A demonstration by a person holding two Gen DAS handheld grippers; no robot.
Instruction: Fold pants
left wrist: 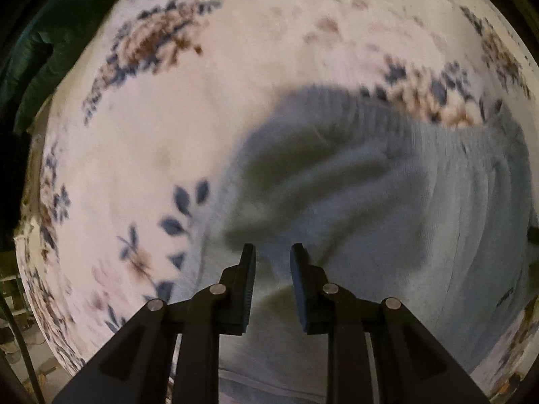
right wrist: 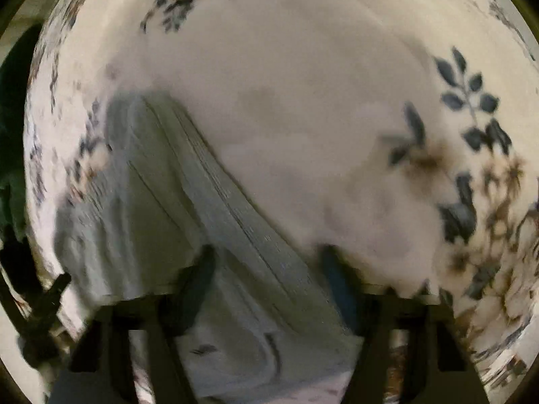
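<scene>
1. My left claw point(left wrist: 271, 252) points down over the pants point(left wrist: 387, 208); its jaws stand slightly apart, nothing pinched, pale blue cloth below them.
2. The pants lie rumpled on a floral bedspread point(left wrist: 209, 107).
3. Only the left view shows a dark green fabric point(left wrist: 40, 54) at the bedspread's far left edge.
4. My right claw point(right wrist: 266, 269) is blurred; its jaws look spread, straddling the pants point(right wrist: 209, 222). I cannot tell if they pinch.
5. Only the right view shows the pants' stitched seams.
</scene>
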